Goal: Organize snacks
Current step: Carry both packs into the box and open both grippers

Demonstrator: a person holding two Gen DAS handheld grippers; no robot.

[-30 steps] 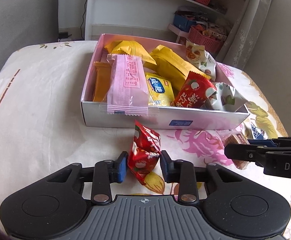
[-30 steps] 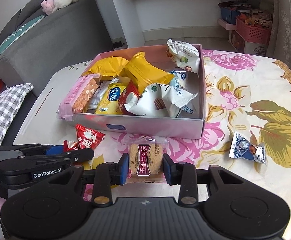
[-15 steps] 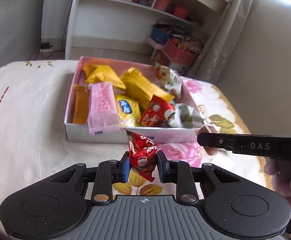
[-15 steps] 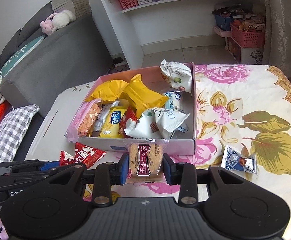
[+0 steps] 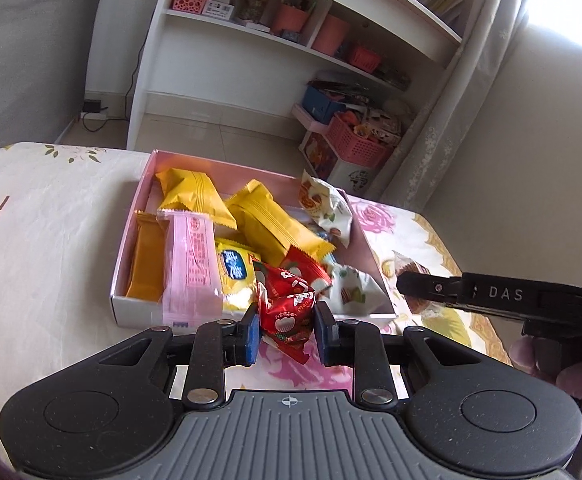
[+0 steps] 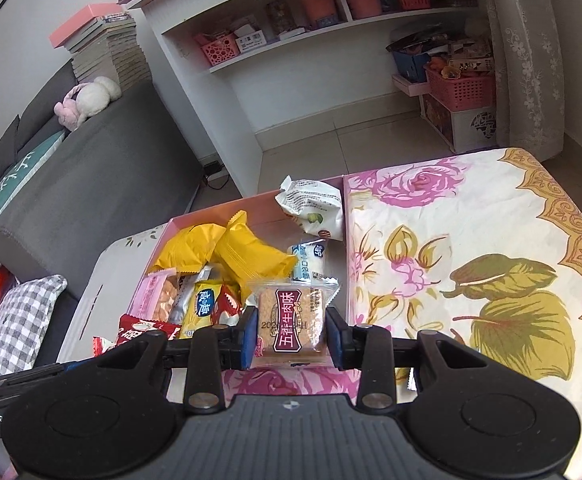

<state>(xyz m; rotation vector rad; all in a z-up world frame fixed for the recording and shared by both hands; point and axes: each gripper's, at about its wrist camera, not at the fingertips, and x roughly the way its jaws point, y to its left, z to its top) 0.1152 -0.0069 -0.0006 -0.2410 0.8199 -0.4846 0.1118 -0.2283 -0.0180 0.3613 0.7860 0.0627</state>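
Floral tablecloth (image 6: 471,240) below; left gripper (image 5: 287,326) clamps red candy packet (image 5: 287,312) between pads, right gripper (image 6: 287,336) pinches biscuit packet (image 6: 291,320), both near pink box (image 5: 139,304)

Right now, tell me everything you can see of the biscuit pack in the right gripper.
The biscuit pack is a clear plastic wrapper around a square, tan, speckled biscuit, with a maroon label in white characters and faint printed digits beneath. It stands upright, label toward the camera, pinched at both sides by the right gripper, held off the cloth in front of the pink box.
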